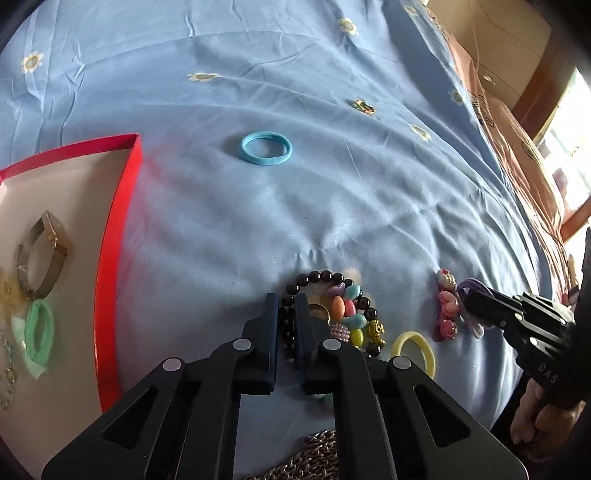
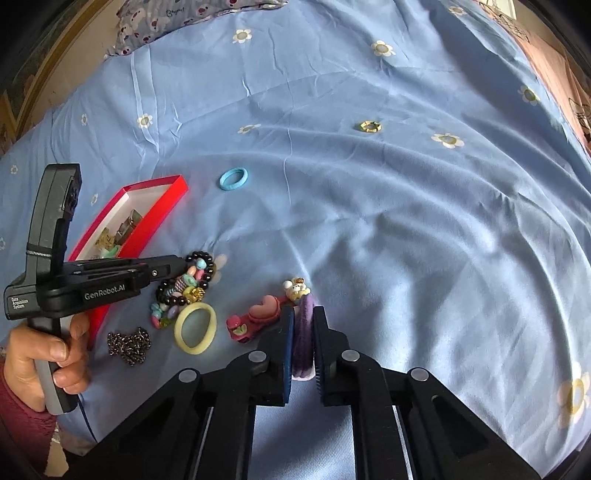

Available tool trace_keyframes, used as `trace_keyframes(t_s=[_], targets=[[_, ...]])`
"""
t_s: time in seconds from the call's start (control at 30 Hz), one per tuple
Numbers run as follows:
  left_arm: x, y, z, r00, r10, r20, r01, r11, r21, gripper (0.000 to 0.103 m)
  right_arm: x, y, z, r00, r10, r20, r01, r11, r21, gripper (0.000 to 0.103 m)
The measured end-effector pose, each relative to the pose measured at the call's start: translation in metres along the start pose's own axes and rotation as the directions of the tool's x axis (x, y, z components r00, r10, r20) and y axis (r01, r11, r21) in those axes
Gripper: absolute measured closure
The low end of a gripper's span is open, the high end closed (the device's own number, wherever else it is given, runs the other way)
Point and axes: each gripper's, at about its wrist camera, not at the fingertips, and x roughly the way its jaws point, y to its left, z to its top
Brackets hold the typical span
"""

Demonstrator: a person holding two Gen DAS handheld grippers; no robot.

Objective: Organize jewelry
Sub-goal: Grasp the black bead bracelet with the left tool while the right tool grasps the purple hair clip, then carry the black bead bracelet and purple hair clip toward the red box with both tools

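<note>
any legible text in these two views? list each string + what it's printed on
"GenRobot.AI": side of the left gripper body, right wrist view.
"Data Acquisition System": small label at the rear of that same body.
"DAS": partly cut off, on the right gripper body, left wrist view.
Teal script on the patterned pillow: too small to read.
Dark line print on the pink fabric: not readable as text.

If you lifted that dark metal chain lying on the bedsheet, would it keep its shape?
Probably not. The chain lies bunched in a loose heap of small links, so it would likely dangle limp. Metal links look heavy for their size, and a strand might slip from the left gripper.
</note>
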Motion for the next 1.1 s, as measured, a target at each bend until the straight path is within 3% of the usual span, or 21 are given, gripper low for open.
trace_keyframes(t_s=[0.23, 0.63, 1.1], targets=[[-0.024, 0.002, -0.002, 0.998, -0.036, 0.050, 0.037, 0.999, -0.028, 0.097, -0.011, 0.001, 0.005, 0.999, 0.005, 0.034, -0.005, 1.000, 0.008, 0.096], [-0.097, 0.012, -0.008, 0.978, -0.079, 0.194, 0.095, 0.993, -0.074, 0.097, -0.027, 0.027, 0.015, 0.995, 0.065, 0.074, -0.063, 0.998, -0.029, 0.096], [-0.150, 0.049, -0.034, 0.958, -0.035, 0.284, 0.084, 0.983, -0.164, 0.097, -0.021, 0.081, 0.025, 0.984, 0.164, 0.063, -0.156, 0.981, -0.116, 0.096]])
